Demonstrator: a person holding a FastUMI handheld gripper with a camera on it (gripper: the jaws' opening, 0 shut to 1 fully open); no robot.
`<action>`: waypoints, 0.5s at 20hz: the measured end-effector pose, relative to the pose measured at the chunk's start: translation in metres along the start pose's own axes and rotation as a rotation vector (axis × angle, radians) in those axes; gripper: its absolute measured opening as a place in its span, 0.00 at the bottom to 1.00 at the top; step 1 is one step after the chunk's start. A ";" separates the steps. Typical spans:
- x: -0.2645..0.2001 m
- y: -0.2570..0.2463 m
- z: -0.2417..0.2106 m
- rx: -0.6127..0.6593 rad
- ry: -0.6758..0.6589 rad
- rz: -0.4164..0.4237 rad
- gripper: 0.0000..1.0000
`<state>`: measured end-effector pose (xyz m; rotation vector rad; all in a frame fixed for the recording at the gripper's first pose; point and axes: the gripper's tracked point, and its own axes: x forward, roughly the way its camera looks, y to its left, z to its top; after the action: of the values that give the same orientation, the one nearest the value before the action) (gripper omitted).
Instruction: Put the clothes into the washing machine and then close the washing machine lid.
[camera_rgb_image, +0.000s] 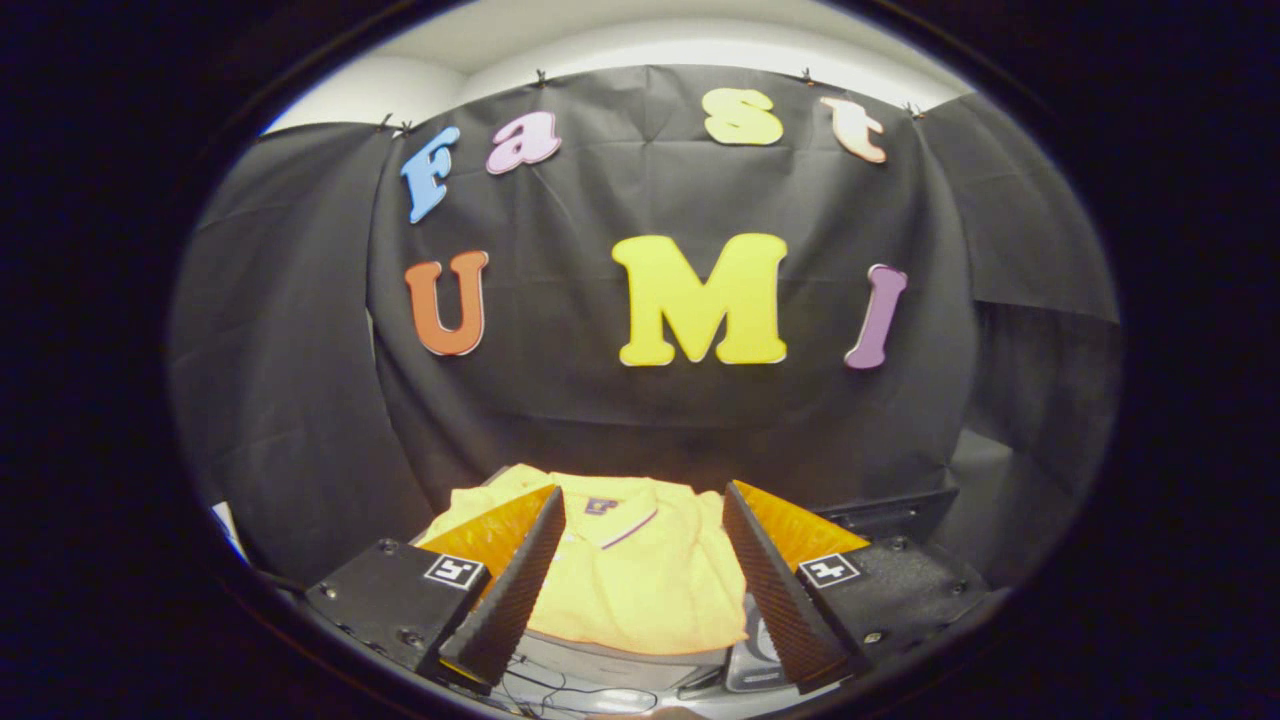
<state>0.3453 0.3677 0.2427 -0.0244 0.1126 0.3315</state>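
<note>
Gripper (640, 585) spread wide above a yellow shirt (640, 580).
Its fingers hold nothing and touch nothing; the folded shirt lies between and just beyond them, draped over a grey machine (610, 672).

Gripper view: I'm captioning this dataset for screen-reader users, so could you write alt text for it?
A folded yellow polo shirt lies just ahead of and between the spread fingers of the hand-held gripper, which is open and touches nothing. The shirt rests on a grey appliance top with thin cables in front, and black cloth hangs behind as the booth's wall.
</note>
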 end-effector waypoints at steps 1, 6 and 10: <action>0.014 0.009 -0.005 -0.003 0.024 0.006 0.99; 0.077 0.048 -0.039 -0.026 0.126 0.026 0.99; 0.110 0.060 -0.080 -0.033 0.227 0.012 0.99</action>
<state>0.4204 0.4566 0.1505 -0.0938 0.3325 0.3413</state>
